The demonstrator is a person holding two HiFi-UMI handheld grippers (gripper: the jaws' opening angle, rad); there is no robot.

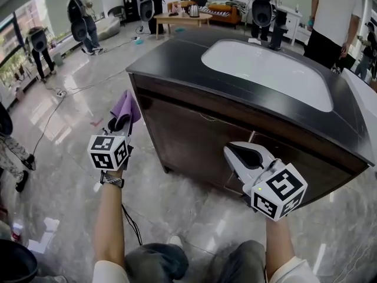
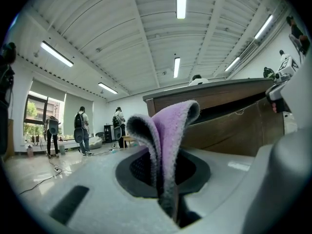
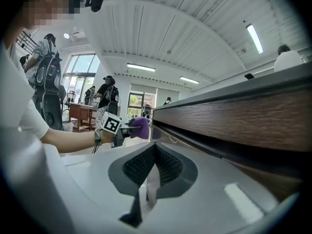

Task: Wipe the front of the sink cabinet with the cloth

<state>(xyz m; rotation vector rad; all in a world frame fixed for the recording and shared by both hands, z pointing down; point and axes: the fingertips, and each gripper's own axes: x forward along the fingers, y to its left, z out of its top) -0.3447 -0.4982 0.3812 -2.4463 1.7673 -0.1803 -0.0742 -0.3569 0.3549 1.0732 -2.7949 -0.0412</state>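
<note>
Left tongs [image 1: 121,122] are clamped tight on the purple cloth [image 1: 126,106], and the cloth folds over above the tips in a soft loop, purple on one face, grey on the other. It is held up just off the left front corner of the sink cabinet [image 1: 200,140]; I cannot tell whether it touches the wood. Over to the other side: the right tongs [image 1: 235,153] are pressed together with nothing between them, sitting close to the dark wood front, below the edge of the counter [image 1: 171,55]. The white sink [image 1: 271,69] is set into that black counter. From the right gripper view, the left gripper and its cloth show beyond the jaws, level with the drawer line. Both forearms reach forward over the glossy floor [image 1: 70,128]. People with backpacks [image 1: 79,16] stand well away at the back.
</note>
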